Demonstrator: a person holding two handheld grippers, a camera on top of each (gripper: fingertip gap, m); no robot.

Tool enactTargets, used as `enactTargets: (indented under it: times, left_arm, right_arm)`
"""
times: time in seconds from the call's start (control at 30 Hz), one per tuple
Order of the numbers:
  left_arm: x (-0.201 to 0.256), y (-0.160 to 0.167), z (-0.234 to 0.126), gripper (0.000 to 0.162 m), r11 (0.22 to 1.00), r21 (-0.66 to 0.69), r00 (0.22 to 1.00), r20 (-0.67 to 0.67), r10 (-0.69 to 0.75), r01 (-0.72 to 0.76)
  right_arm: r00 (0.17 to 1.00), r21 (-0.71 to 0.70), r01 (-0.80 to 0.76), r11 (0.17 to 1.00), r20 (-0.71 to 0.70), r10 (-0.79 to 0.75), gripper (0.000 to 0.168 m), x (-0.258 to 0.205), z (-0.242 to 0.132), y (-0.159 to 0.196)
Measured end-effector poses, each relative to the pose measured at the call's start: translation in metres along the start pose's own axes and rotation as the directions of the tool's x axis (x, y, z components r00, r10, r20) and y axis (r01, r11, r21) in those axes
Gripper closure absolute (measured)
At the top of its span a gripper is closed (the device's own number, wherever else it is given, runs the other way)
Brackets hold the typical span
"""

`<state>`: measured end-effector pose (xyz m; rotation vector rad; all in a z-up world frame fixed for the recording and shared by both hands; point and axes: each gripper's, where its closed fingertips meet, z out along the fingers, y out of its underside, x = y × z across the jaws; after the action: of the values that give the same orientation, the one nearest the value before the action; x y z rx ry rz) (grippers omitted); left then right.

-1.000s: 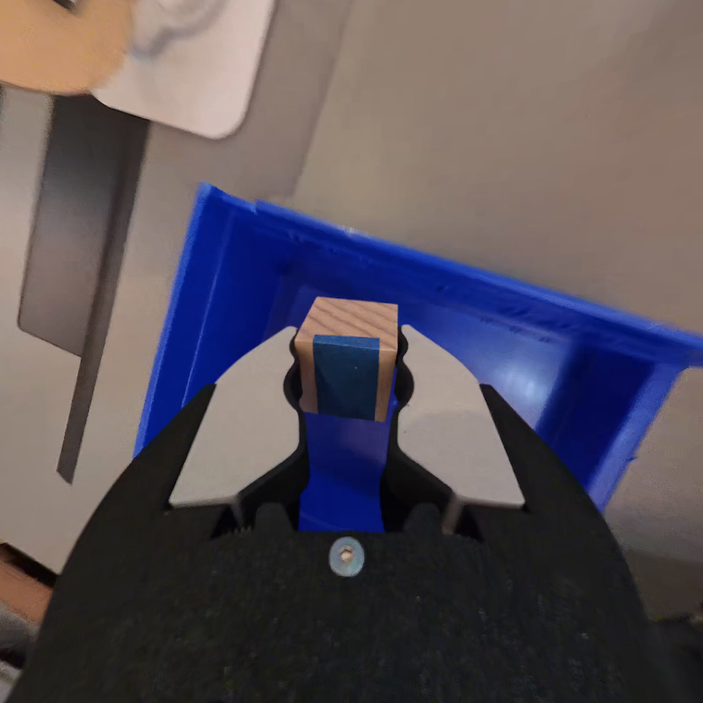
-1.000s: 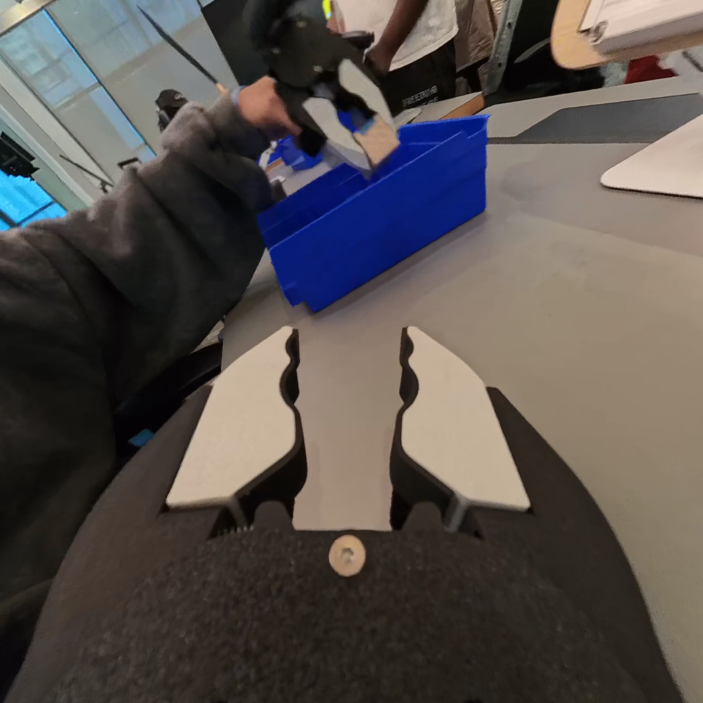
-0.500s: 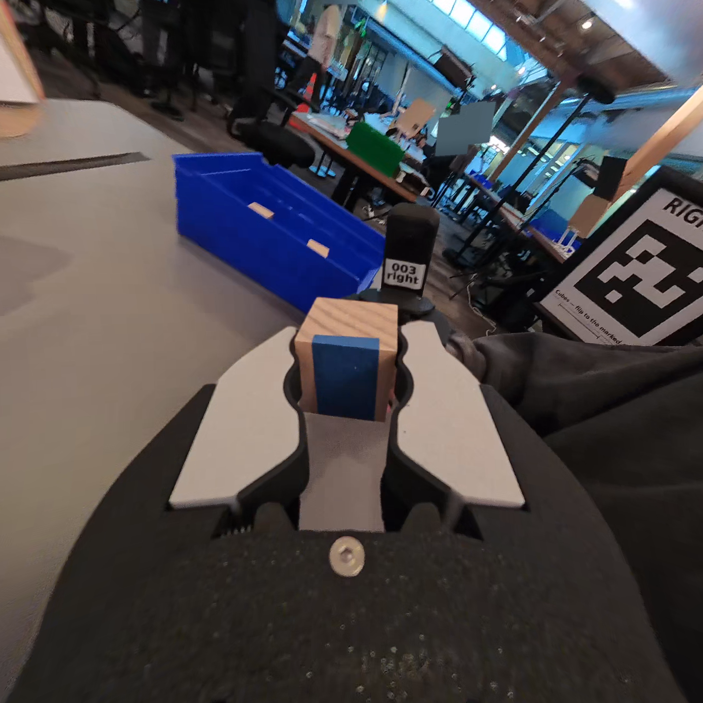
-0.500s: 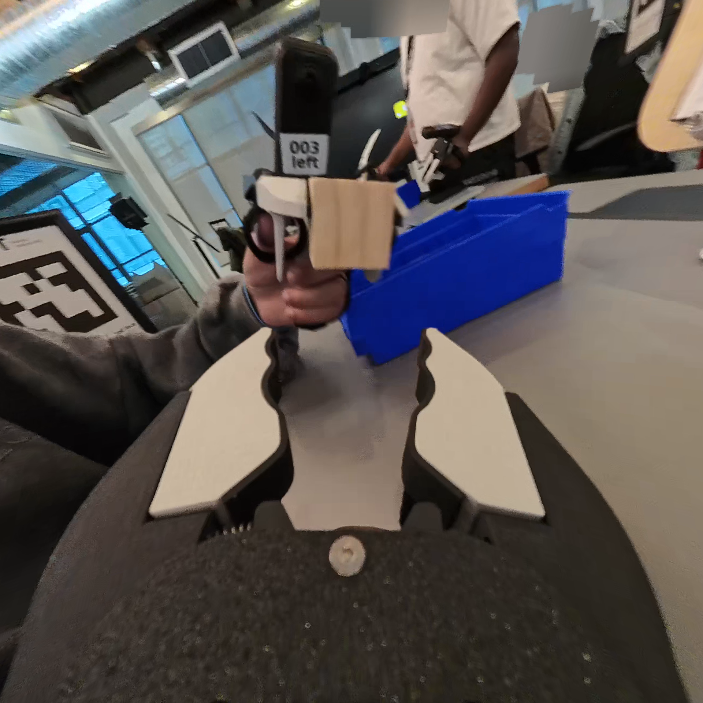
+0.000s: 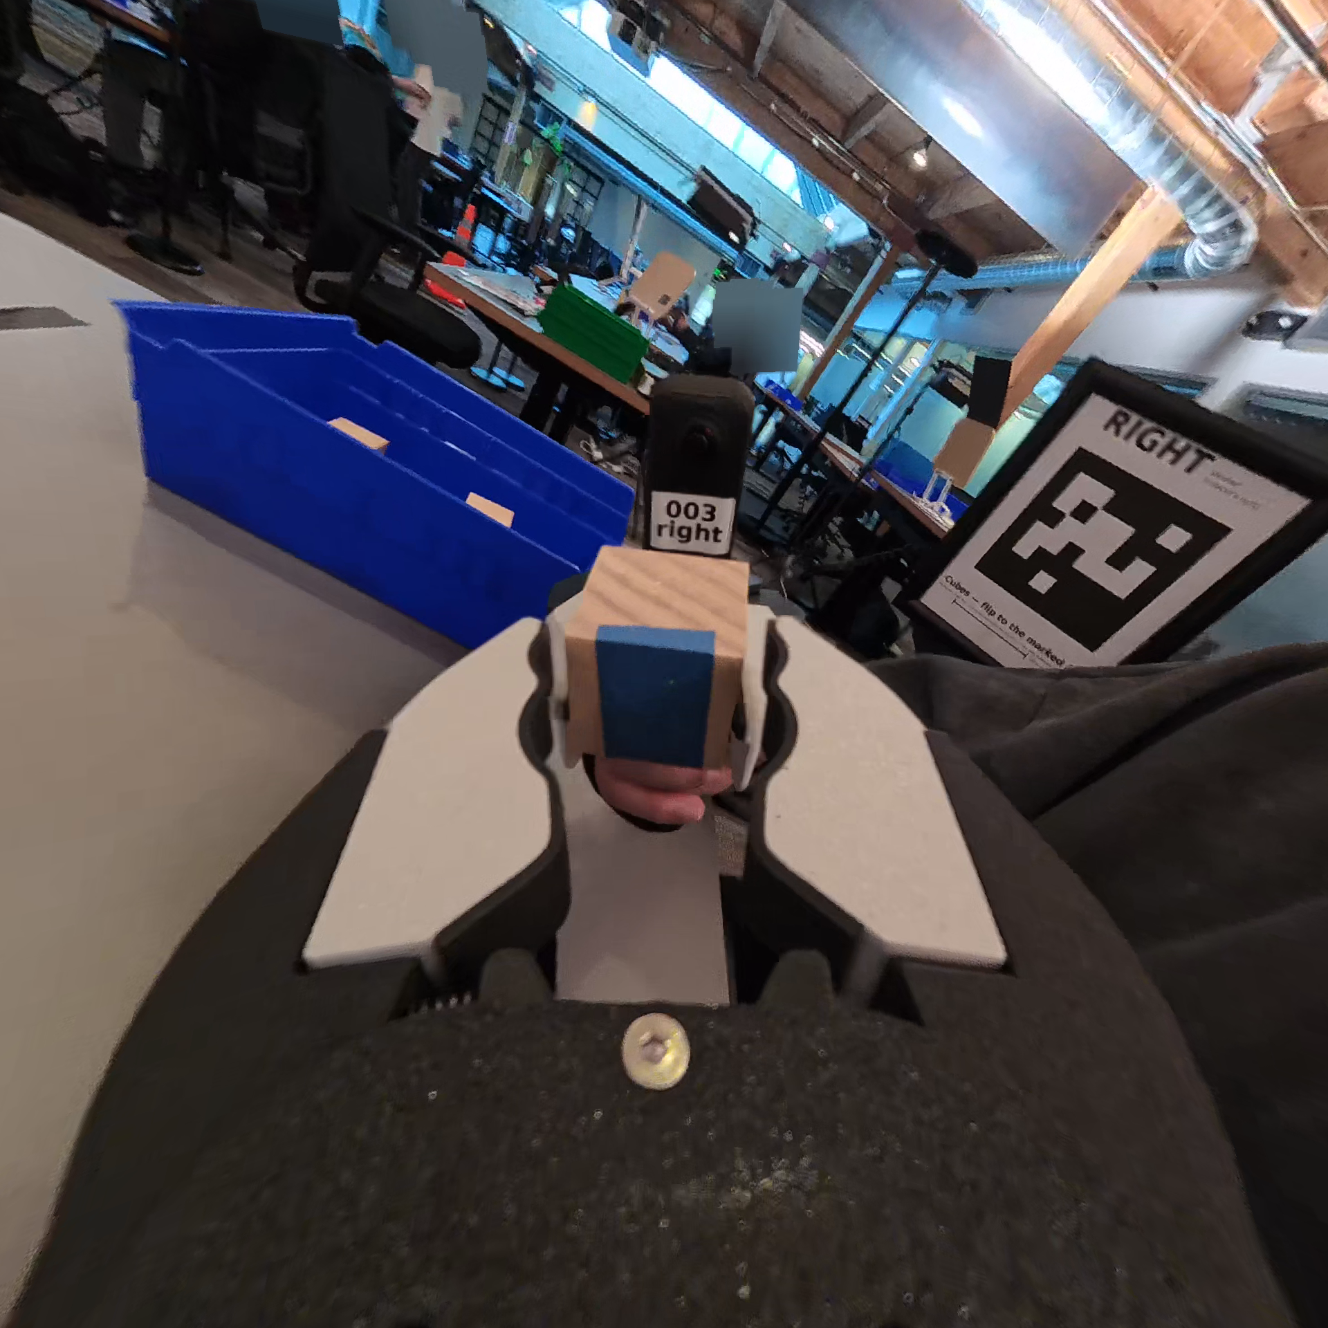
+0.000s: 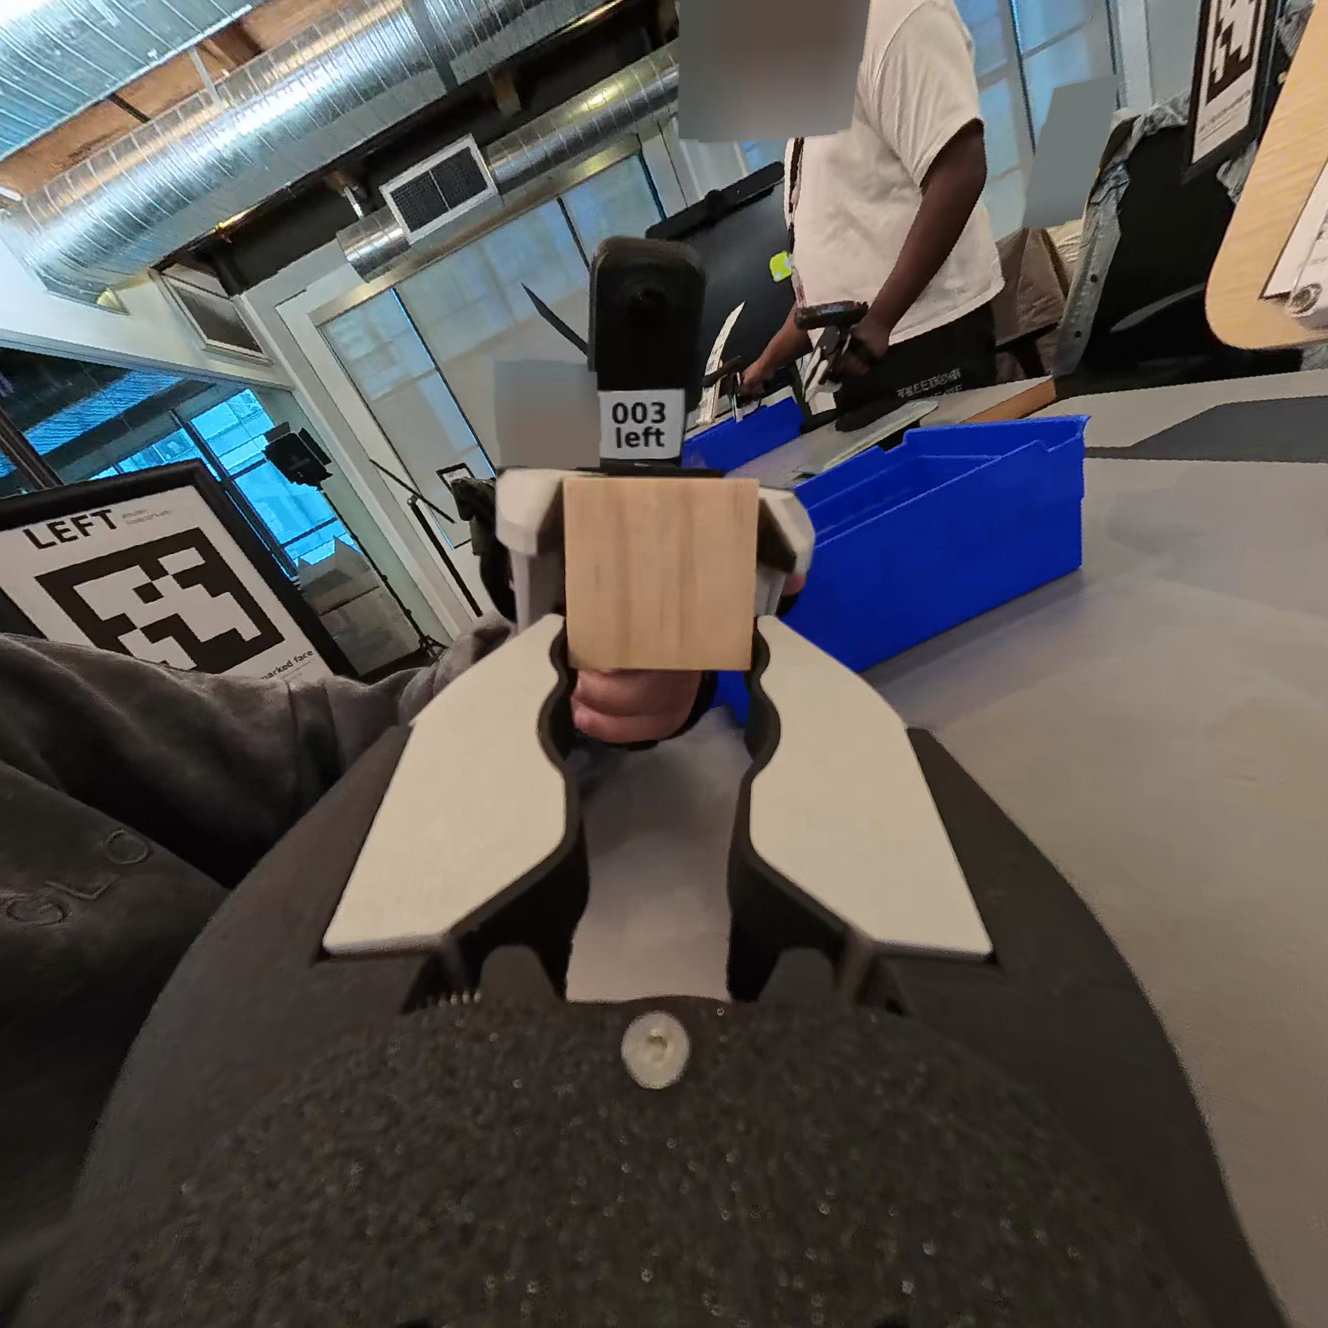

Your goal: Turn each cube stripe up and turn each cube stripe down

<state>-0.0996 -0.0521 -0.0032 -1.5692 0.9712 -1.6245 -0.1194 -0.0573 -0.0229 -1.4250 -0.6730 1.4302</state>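
A wooden cube [image 5: 654, 690] with a blue stripe hangs in the air between my two grippers, which face each other. The stripe faces the left wrist camera. The right wrist view shows a plain wood face of the cube [image 6: 661, 575]. My right gripper [image 6: 657, 636] is shut on the cube's sides. Its thin white fingertips [image 5: 557, 704] show on either side of the cube. My left gripper [image 5: 655, 636] stands slightly open around the cube and those fingertips. Its fingers [image 6: 528, 546] show beside the cube.
A blue bin [image 5: 323, 489] stands on the grey table [image 5: 144, 718] with two more wooden cubes [image 5: 358, 435] [image 5: 490, 509] inside; it also shows in the right wrist view [image 6: 934, 546]. Framed marker boards [image 5: 1107, 546] [image 6: 151, 589] stand at the table edges. A person [image 6: 884, 251] works behind.
My left gripper lifted the cube out of the bin and swung it toward the right gripper. The right gripper rose and closed on the cube. The left jaws eased apart.
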Motion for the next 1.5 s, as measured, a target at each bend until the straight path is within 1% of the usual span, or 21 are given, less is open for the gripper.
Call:
enactTargets:
  times: [0.07, 0.13, 0.2, 0.27, 0.33, 0.4, 0.43, 0.5, 0.57, 0.6, 0.67, 0.73, 0.8, 0.87, 1.0, 1.1, 1.2, 1.27, 1.4, 1.43, 1.5]
  left_arm:
    - [0.001, -0.004, -0.019, 0.100, 0.998, 0.058, 0.998, 0.060, -0.014, 0.011]
    - [-0.001, 0.004, -0.041, 0.088, 0.995, 0.095, 0.987, 0.156, -0.037, 0.022]
    - [-0.003, 0.025, -0.062, 0.090, 0.993, 0.119, 0.965, 0.262, -0.028, -0.003]
    - [-0.005, 0.055, -0.076, 0.090, 0.995, 0.089, 0.932, 0.362, 0.019, -0.055]
    - [-0.007, 0.079, -0.086, 0.090, 0.995, 0.017, 0.890, 0.448, 0.085, -0.103]
    - [0.002, 0.084, -0.089, 0.091, 0.987, -0.006, 0.878, 0.456, 0.146, -0.160]
    - [0.007, 0.083, -0.087, 0.091, 0.983, -0.018, 0.879, 0.445, 0.169, -0.180]
    - [0.012, 0.080, -0.083, 0.091, 0.976, -0.040, 0.874, 0.438, 0.210, -0.214]
    - [0.015, 0.084, -0.079, 0.091, 0.970, -0.074, 0.869, 0.434, 0.239, -0.230]
    - [0.016, 0.087, -0.077, 0.091, 0.969, -0.088, 0.871, 0.426, 0.246, -0.231]
    - [0.020, 0.092, -0.072, 0.091, 0.969, -0.109, 0.882, 0.401, 0.248, -0.222]
    - [0.024, 0.095, -0.067, 0.090, 0.969, -0.119, 0.893, 0.376, 0.247, -0.218]
    - [0.026, 0.098, -0.064, 0.090, 0.967, -0.130, 0.896, 0.365, 0.252, -0.218]
    - [0.027, 0.102, -0.063, 0.090, 0.966, -0.144, 0.898, 0.360, 0.253, -0.215]
    - [0.029, 0.106, -0.059, 0.090, 0.962, -0.165, 0.899, 0.350, 0.264, -0.218]
    - [0.028, 0.110, -0.056, 0.090, 0.962, -0.177, 0.902, 0.345, 0.258, -0.207]
    - [0.035, 0.113, -0.051, 0.090, 0.978, -0.155, 0.941, 0.288, 0.180, -0.139]
    - [0.038, 0.115, -0.048, 0.090, 0.985, -0.146, 0.959, 0.255, 0.127, -0.092]
    - [0.035, 0.119, -0.048, 0.089, 0.983, -0.162, 0.958, 0.261, 0.123, -0.083]
    - [0.035, 0.119, -0.048, 0.089, 0.983, -0.162, 0.958, 0.258, 0.126, -0.085]
    - [0.035, 0.119, -0.048, 0.089, 0.981, -0.172, 0.956, 0.261, 0.133, -0.089]
  right_arm:
    - [1.000, -0.002, 0.021, 1.000, -0.008, -0.021, 0.124, 0.000, -0.001, 0.000]
    - [0.999, -0.006, 0.033, 0.999, -0.016, -0.033, 0.124, 0.000, -0.003, -0.002]
    - [0.999, 0.001, 0.040, 0.999, -0.018, -0.040, 0.124, 0.000, -0.005, -0.005]
    - [0.998, 0.006, 0.043, 0.999, -0.035, -0.043, 0.124, 0.003, -0.009, -0.009]
    - [0.995, -0.001, 0.055, 0.999, -0.081, -0.055, 0.124, 0.008, -0.016, -0.016]
    - [0.983, -0.016, 0.089, 0.996, -0.160, -0.090, 0.124, 0.014, -0.034, -0.038]
    - [0.966, -0.022, 0.113, 0.993, -0.229, -0.115, 0.124, 0.018, -0.049, -0.054]
    - [0.897, -0.067, 0.148, 0.987, -0.412, -0.162, 0.123, 0.032, -0.093, -0.086]
    - [0.751, -0.246, 0.091, 0.965, -0.619, -0.229, 0.123, 0.054, -0.150, -0.095]
    - [0.671, -0.337, 0.006, 0.941, -0.697, -0.254, 0.123, 0.064, -0.182, -0.090]
    - [0.545, -0.413, -0.173, 0.894, -0.796, -0.262, 0.123, 0.080, -0.234, -0.072]
    - [0.484, -0.432, -0.324, 0.841, -0.840, -0.245, 0.123, 0.096, -0.263, -0.046]
    - [0.423, -0.423, -0.453, 0.785, -0.877, -0.228, 0.123, 0.114, -0.281, -0.020]
    - [0.376, -0.413, -0.563, 0.716, -0.899, -0.223, 0.123, 0.126, -0.290, 0.003]
    - [0.326, -0.423, -0.668, 0.612, -0.906, -0.271, 0.123, 0.137, -0.298, 0.028]
    - [0.317, -0.424, -0.715, 0.556, -0.905, -0.284, 0.123, 0.140, -0.302, 0.037]
    - [0.333, -0.420, -0.757, 0.501, -0.907, -0.258, 0.123, 0.144, -0.304, 0.046]
    - [0.348, -0.401, -0.773, 0.491, -0.916, -0.200, 0.123, 0.144, -0.301, 0.050]
    - [0.335, -0.392, -0.782, 0.484, -0.920, -0.204, 0.122, 0.144, -0.306, 0.049]
    - [0.332, -0.394, -0.770, 0.501, -0.919, -0.212, 0.116, 0.145, -0.306, 0.046]
    - [0.336, -0.396, -0.734, 0.551, -0.918, -0.212, 0.112, 0.142, -0.304, 0.035]
